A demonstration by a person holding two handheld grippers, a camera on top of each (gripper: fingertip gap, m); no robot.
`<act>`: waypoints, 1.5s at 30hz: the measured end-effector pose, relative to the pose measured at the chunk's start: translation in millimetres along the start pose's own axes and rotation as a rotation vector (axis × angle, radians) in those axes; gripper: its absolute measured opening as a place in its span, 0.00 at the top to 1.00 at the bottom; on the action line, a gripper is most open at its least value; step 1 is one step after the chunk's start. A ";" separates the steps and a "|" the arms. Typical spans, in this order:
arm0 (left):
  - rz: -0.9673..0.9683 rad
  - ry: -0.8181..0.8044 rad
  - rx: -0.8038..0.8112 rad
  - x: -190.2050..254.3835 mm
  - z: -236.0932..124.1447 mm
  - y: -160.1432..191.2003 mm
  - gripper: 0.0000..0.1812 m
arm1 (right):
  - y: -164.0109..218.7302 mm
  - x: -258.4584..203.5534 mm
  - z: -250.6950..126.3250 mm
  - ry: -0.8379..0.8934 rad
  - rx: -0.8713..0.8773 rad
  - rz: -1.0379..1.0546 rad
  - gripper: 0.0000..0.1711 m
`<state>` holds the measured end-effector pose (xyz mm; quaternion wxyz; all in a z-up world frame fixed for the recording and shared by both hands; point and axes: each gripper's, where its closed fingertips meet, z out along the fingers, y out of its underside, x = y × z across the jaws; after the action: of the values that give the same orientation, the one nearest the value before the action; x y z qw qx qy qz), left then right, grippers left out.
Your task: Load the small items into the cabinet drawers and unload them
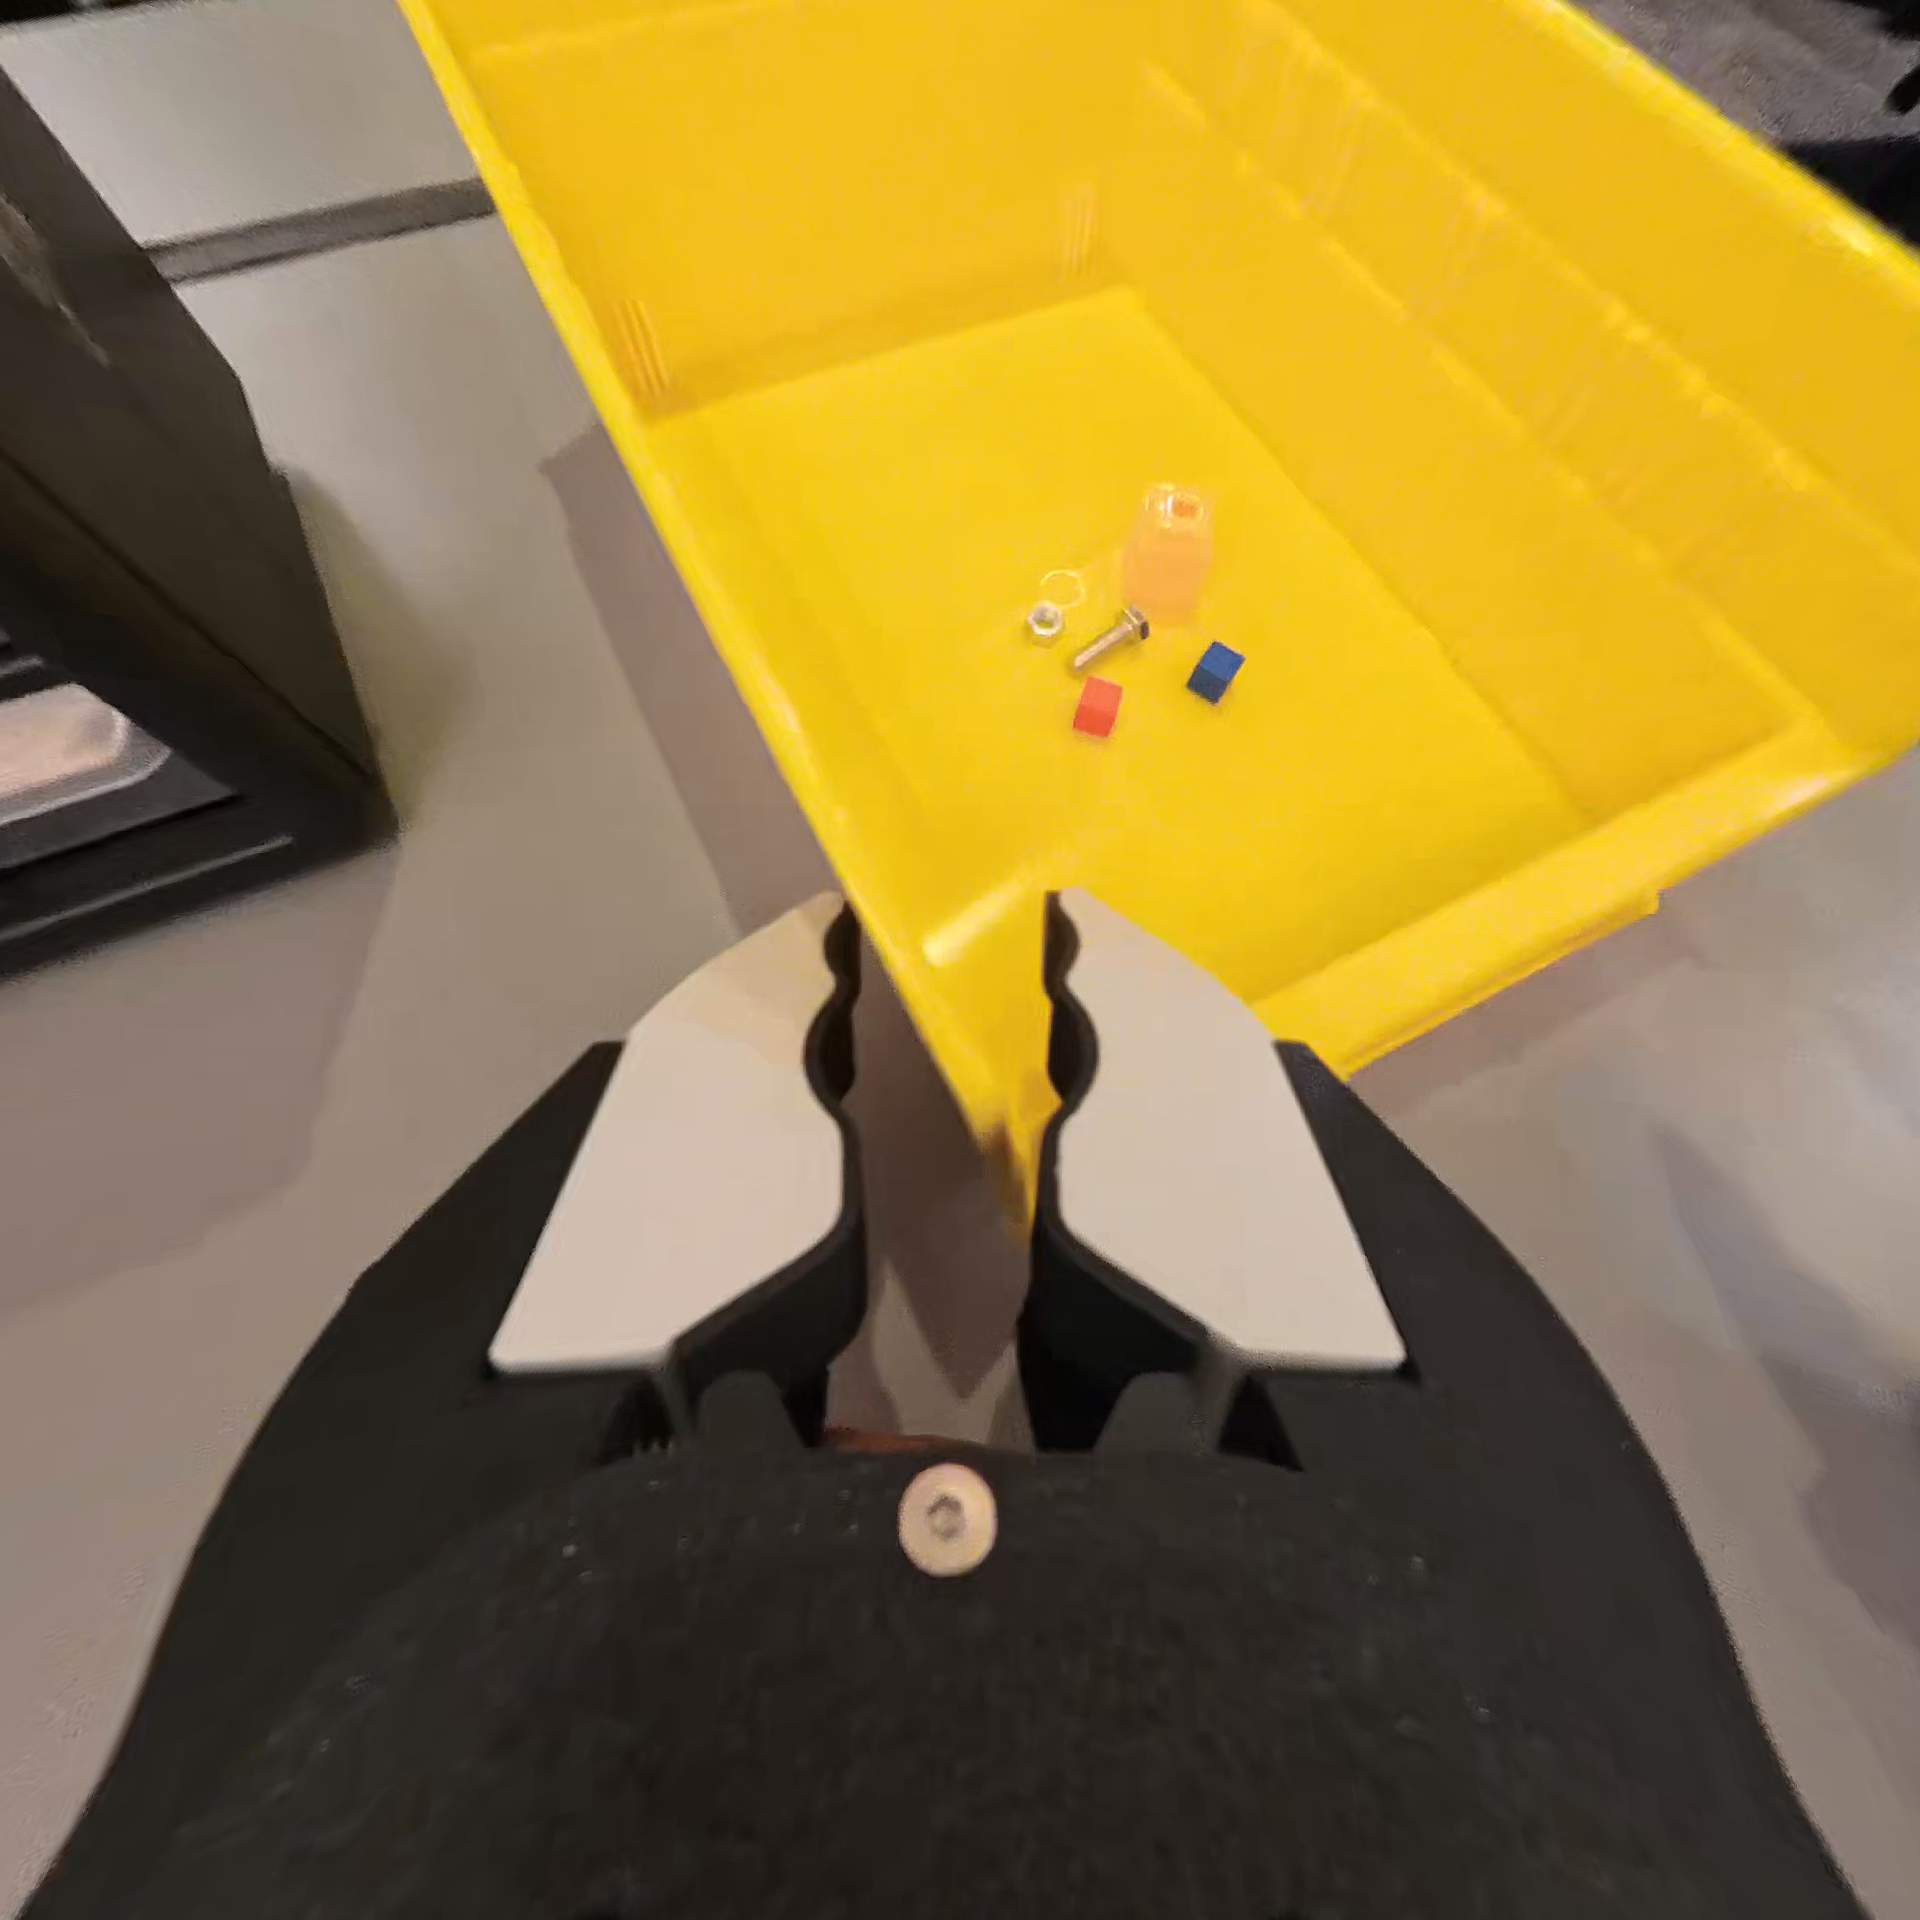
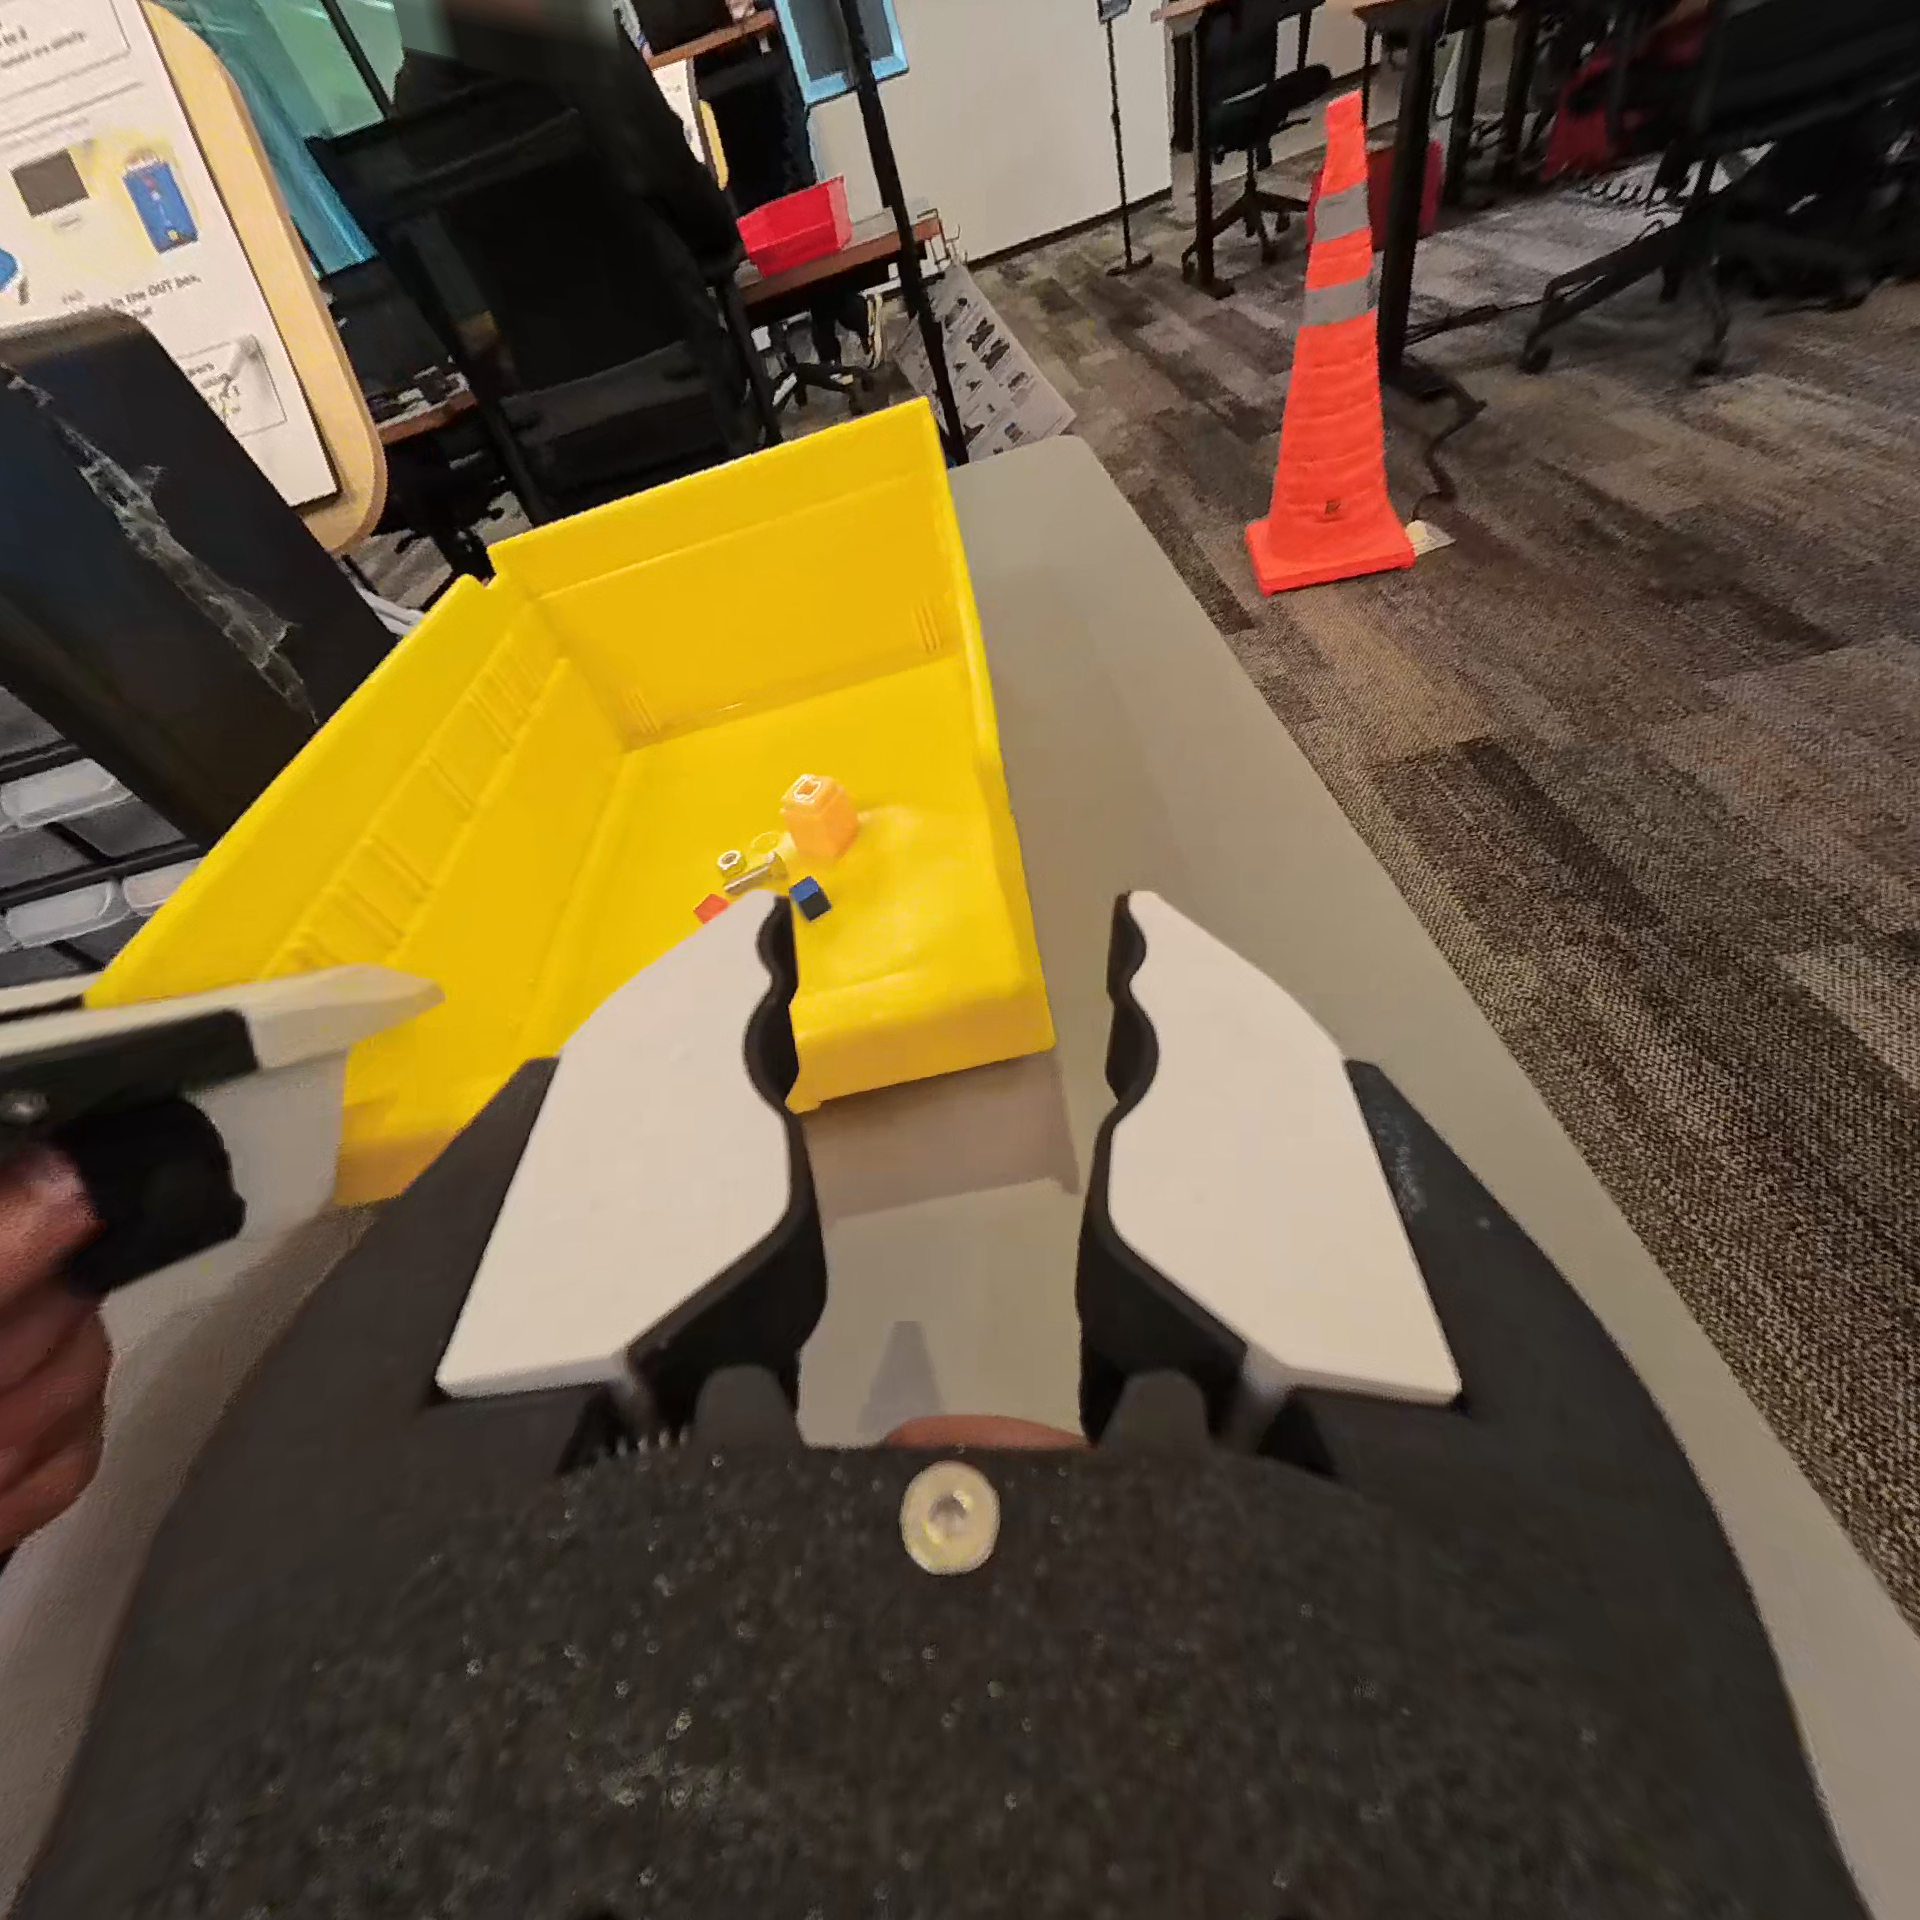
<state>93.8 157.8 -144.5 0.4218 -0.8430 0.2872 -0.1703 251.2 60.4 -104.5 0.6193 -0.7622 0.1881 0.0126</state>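
On table: yellow bin (image 1: 1351,312), my landmark for all below.
Bin look: open-top plastic, ribbed side walls, low front lip.
Small items: clustered on bin floor near front lip — orange translucent piece (image 1: 1166,556), blue cube (image 1: 1214,670), red cube (image 1: 1097,707), metal bolt (image 1: 1110,639), nut (image 1: 1041,625), clear ring (image 1: 1064,587).
Left claw (image 1: 951,914): my jaws sit part open astride bin's front corner wall; inner jaw touches wall, firm grip unclear.
Right claw (image 2: 951,914): my jaws wide apart, holding nothing, over table (image 2: 1143,727) just in front of bin's front lip; items just beyond left fingertip.
Cabinet (image 1: 156,520): dark, left of bin, clear drawers.
Writing: poster behind bin, text not given.
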 end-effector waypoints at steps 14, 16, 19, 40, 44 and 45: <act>-0.019 0.208 -0.012 -86.4 -80.0 22.0 0.97 | -48.9 45.9 -13.3 0.060 0.155 0.004 0.69; -0.040 0.253 -0.023 -99.5 -104.0 33.0 0.97 | -43.2 40.3 -7.6 0.014 0.148 0.072 0.69; -0.084 0.289 -0.040 -123.5 -141.6 58.3 0.97 | -37.4 25.5 -0.1 -0.032 0.127 0.087 0.69; -0.497 -0.059 0.169 -283.7 -276.3 172.2 0.95 | -0.8 -64.3 11.5 -0.142 0.014 -0.179 0.69; -0.743 0.161 0.158 -264.2 -291.3 167.5 0.78 | 8.7 -88.1 5.6 -0.202 -0.025 -0.195 0.69; -0.761 0.237 0.196 -260.8 -304.1 162.9 0.71 | 8.9 -96.6 1.6 -0.226 -0.024 -0.199 0.69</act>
<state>-325.4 57.0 -109.6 0.3711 -0.8193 -0.0160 -0.4367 159.1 86.6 -88.8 0.6256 -0.7781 0.0406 0.0390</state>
